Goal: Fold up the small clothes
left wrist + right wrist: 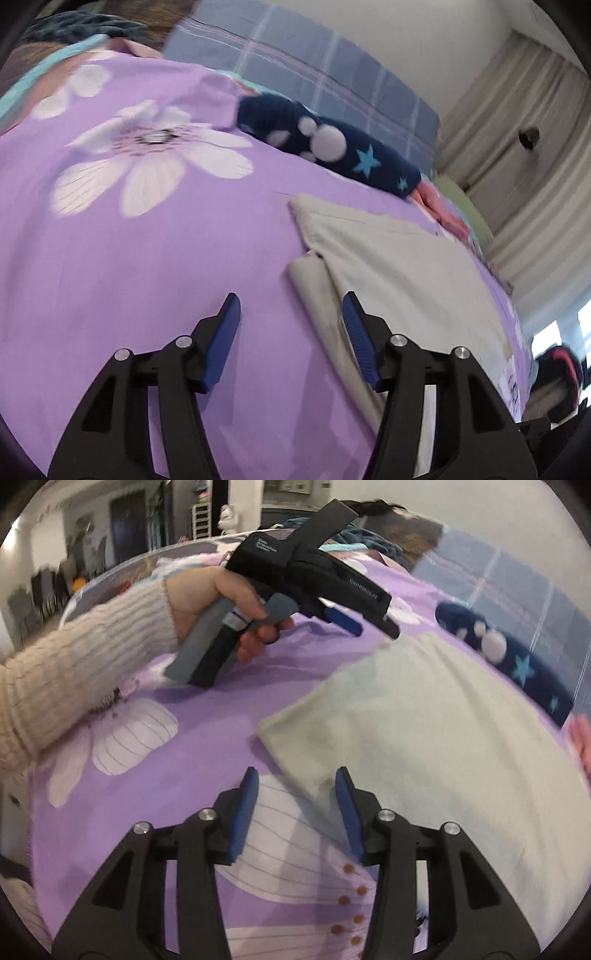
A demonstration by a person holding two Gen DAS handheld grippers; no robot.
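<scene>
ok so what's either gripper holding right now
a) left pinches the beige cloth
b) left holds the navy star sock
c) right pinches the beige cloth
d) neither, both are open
d: the left gripper and the right gripper both have their jaws spread with nothing between them, above the folded beige cloth on the purple floral sheet.

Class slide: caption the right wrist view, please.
Open right claw above beige garment on purple floral bedsheet; left claw nearby.

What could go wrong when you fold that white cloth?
1. Both grippers, left and right, are open and hold nothing, so a pinch at the cloth edge might also catch the purple sheet under it.
2. The cloth already lies in layers; grabbing only the top one could spoil the fold.
3. The navy sock lies close behind and could get dragged.
</scene>
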